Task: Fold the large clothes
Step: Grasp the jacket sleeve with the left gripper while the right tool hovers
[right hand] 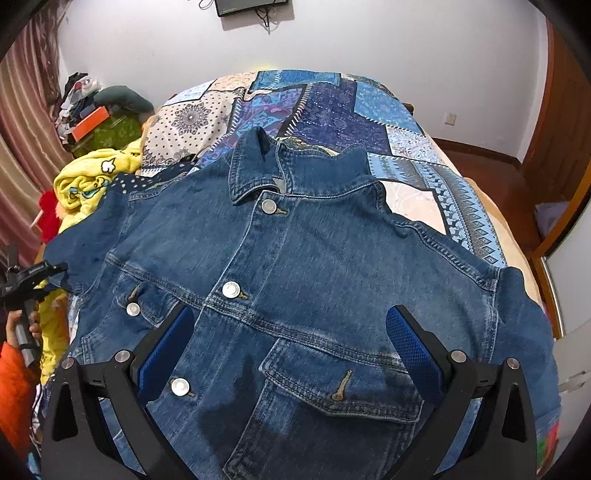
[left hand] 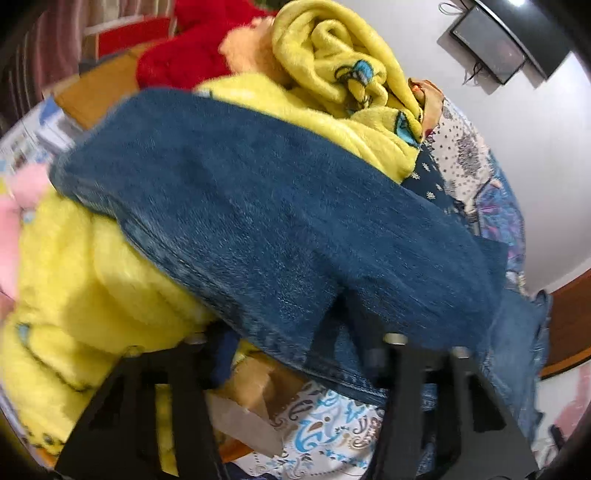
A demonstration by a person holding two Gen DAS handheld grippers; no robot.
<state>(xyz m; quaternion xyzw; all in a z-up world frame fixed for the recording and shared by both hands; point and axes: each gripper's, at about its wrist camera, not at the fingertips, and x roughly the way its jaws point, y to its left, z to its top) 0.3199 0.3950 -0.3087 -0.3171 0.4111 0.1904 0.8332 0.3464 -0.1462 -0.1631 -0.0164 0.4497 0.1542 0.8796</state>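
Note:
A blue denim jacket (right hand: 295,266) lies front up and buttoned on the bed, collar toward the far wall. My right gripper (right hand: 290,350) hovers open over its lower front, one blue pad (right hand: 166,350) near the button placket and the other above the chest pocket, with nothing between them but the flat cloth below. In the left wrist view the jacket's sleeve (left hand: 277,206) runs across the frame. My left gripper (left hand: 288,347) is shut on the sleeve's seamed edge, and the cloth hides its fingertips. The left gripper (right hand: 33,273) also shows at the jacket's left side, held by a hand.
A patchwork bedspread (right hand: 332,110) covers the bed. A yellow fleece blanket (left hand: 332,66) and a red garment (left hand: 192,48) are heaped left of the jacket. A screen (right hand: 251,5) hangs on the white wall. Wooden door and floor lie to the right.

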